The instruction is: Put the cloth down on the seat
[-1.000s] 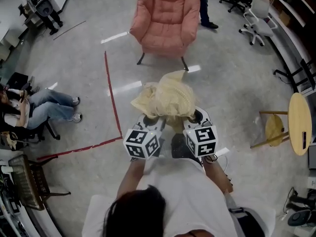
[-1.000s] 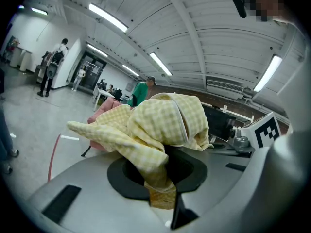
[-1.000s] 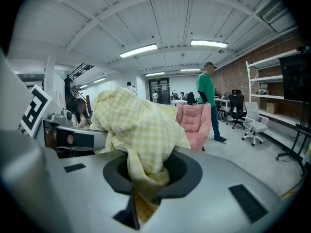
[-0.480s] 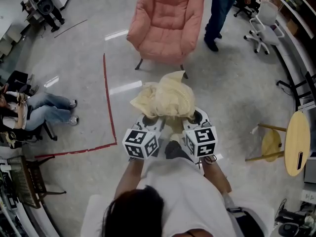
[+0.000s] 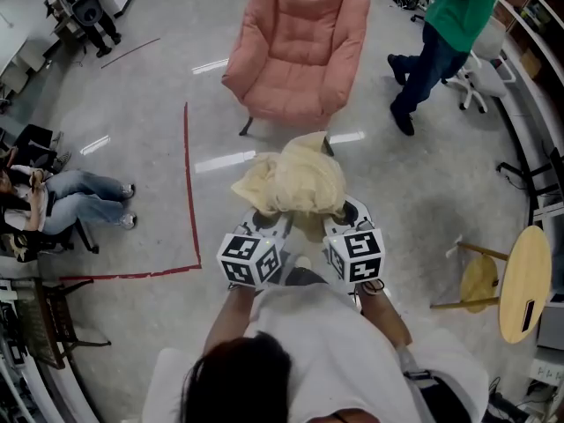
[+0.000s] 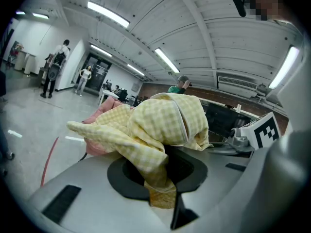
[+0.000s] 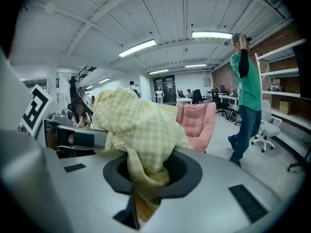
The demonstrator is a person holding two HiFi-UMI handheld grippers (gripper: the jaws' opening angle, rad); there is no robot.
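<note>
A crumpled yellow checked cloth (image 5: 295, 180) hangs bunched between my two grippers, in front of my chest. My left gripper (image 5: 264, 221) is shut on its left part; in the left gripper view the cloth (image 6: 160, 135) runs down into the closed jaws (image 6: 163, 198). My right gripper (image 5: 345, 215) is shut on the right part, and its own view shows the cloth (image 7: 138, 130) pinched at the jaws (image 7: 141, 203). A pink padded armchair (image 5: 298, 47) stands ahead on the floor, its seat (image 5: 291, 91) bare. The cloth is short of the chair.
A person in a green shirt (image 5: 445, 33) walks at the right of the armchair. Another person sits at the left (image 5: 53, 205). Red tape (image 5: 189, 183) marks the floor. A round wooden table (image 5: 522, 282) and stool stand at the right, office chairs behind.
The armchair has come nearer and lower in the head view as I move forward with the cloth. The person in green has stepped in at the right. Both grips are unchanged.
</note>
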